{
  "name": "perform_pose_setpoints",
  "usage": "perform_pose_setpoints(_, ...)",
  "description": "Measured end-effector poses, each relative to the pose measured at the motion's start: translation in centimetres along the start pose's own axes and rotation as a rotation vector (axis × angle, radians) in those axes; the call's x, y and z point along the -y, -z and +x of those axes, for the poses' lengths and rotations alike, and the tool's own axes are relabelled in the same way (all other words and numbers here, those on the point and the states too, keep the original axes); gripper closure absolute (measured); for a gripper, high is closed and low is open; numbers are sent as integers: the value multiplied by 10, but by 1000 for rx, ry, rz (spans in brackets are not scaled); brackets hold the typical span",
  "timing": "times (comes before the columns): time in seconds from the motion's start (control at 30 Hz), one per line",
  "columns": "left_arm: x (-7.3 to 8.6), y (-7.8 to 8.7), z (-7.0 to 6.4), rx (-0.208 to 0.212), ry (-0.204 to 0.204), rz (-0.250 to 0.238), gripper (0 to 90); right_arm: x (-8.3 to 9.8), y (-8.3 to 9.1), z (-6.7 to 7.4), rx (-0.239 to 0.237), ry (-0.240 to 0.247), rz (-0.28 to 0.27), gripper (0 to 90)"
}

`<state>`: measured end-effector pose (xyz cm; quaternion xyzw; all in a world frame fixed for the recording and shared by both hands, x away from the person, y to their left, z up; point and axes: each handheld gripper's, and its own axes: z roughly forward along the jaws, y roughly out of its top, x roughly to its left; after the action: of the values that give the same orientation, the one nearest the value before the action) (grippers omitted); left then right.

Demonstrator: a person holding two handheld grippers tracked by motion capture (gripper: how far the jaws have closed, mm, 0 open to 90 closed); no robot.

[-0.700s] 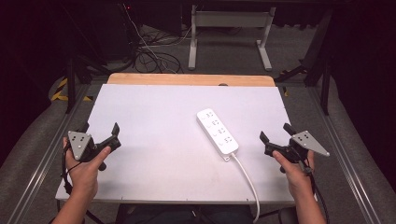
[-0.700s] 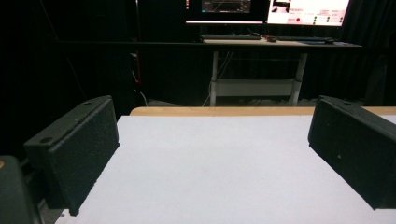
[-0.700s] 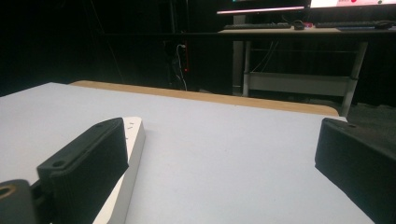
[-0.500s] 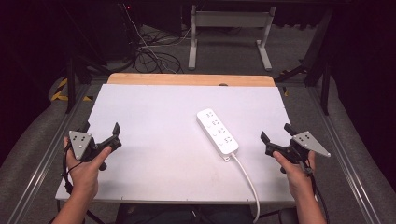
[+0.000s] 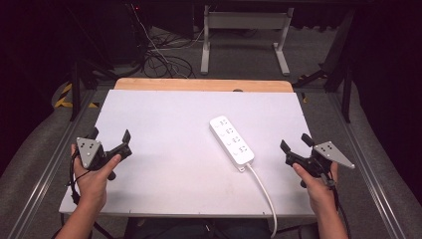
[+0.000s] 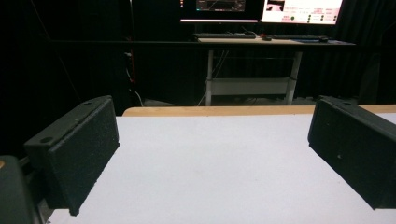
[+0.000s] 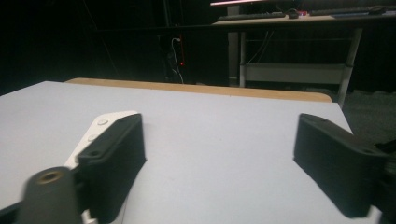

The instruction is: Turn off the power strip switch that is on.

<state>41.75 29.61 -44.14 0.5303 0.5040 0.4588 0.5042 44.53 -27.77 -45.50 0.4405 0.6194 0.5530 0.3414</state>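
A white power strip [image 5: 231, 141] lies slanted on the white table top [image 5: 164, 119], right of centre, and its white cable [image 5: 263, 191] runs off the near edge. My left gripper [image 5: 110, 134] hovers over the table's left side, held in a hand, jaws wide apart and empty. In the left gripper view its gripper [image 6: 212, 140] frames bare table. My right gripper [image 5: 294, 142] is at the table's right edge, just right of the strip, open and empty. In the right gripper view that gripper [image 7: 219, 144] has the power strip [image 7: 100, 125] partly behind its left jaw.
A wooden strip [image 5: 199, 84] borders the table's far edge. Beyond it stand a desk frame [image 5: 244, 30] and tangled floor cables [image 5: 159, 57]. Monitors [image 6: 261, 5] and a keyboard [image 6: 224, 35] sit on a far desk. Metal rails [image 5: 35, 184] run along both sides.
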Motion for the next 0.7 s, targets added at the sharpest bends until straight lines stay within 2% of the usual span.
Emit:
perform_pose_setpoints(0.1,0,0,-1,2,0,-2,26,0,1,1,-6,9,6,283)
perform_pose_setpoints(0.13,0,-1,-1,3,-1,-4,26,0,2,1,-18,20,4,351)
perform_pose_setpoints(0.37,0,-2,-2,9,1,5,28,0,4,1,-31,29,3,415)
perform_pose_setpoints(0.43,0,-2,-2,9,0,8,28,-1,5,0,-34,26,8,474)
perform_pose_setpoints(0.47,0,-2,-2,7,-1,6,28,-1,5,0,-34,26,8,474)
perform_pose_setpoints(0.5,0,-2,-2,6,-4,4,29,-2,6,0,-47,19,20,573)
perform_pose_setpoints(0.6,0,-1,-2,7,-3,5,29,-3,7,-1,-67,-1,39,752)
perform_pose_setpoints(0.63,0,-1,-2,6,-3,6,29,-3,7,-1,-67,-1,39,752)
perform_pose_setpoints(0.67,0,-1,-2,5,-2,5,30,-5,8,-1,-75,-14,32,827)
perform_pose_setpoints(0.7,0,-1,-1,6,-4,5,30,-6,9,-2,-83,-23,34,847)
